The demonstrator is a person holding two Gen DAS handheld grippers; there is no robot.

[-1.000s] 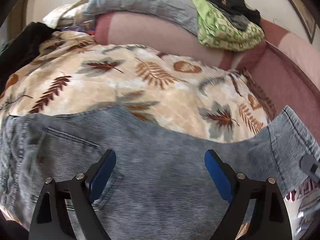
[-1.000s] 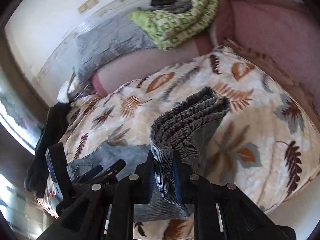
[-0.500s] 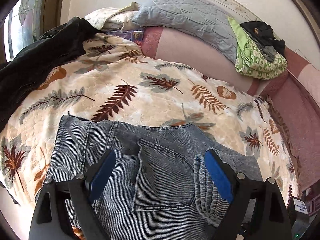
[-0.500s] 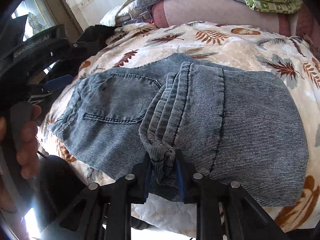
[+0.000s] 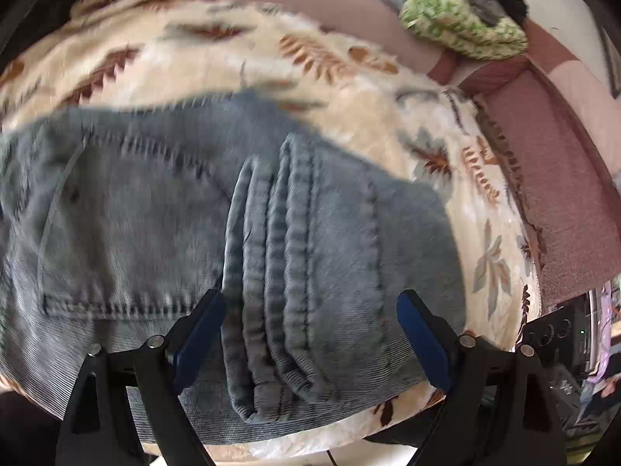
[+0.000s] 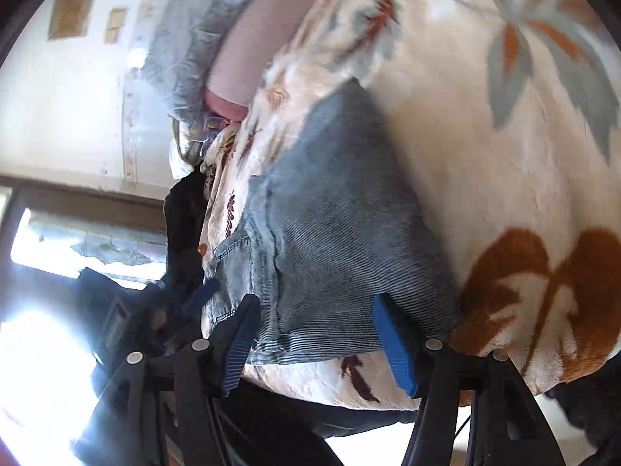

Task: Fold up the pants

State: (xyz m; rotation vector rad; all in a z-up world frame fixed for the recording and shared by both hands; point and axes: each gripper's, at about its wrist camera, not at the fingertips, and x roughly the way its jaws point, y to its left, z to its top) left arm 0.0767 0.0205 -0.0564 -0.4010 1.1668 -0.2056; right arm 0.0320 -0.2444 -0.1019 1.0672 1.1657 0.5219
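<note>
The grey-blue denim pants (image 5: 163,209) lie folded on the leaf-print blanket (image 5: 349,89), the stacked leg hems (image 5: 279,272) laid over the seat with its back pocket (image 5: 128,225). My left gripper (image 5: 310,334) is open and empty, its blue pads just above the hems near the bed's front edge. My right gripper (image 6: 314,341) is open and empty, its pads either side of the folded edge of the pants (image 6: 330,256) at the blanket's (image 6: 485,155) edge. The right wrist view is tilted sideways.
A pink bolster (image 5: 310,4) and a green patterned cloth (image 5: 458,27) lie at the back of the bed. A dark garment (image 6: 182,225) hangs at the bed's left end by a bright window (image 6: 77,233). A maroon side rail (image 5: 551,178) runs along the right.
My right gripper carried the leg hems over onto the seat, laid them down, opened and let go. My left gripper stayed open and shifted right toward the hems.
</note>
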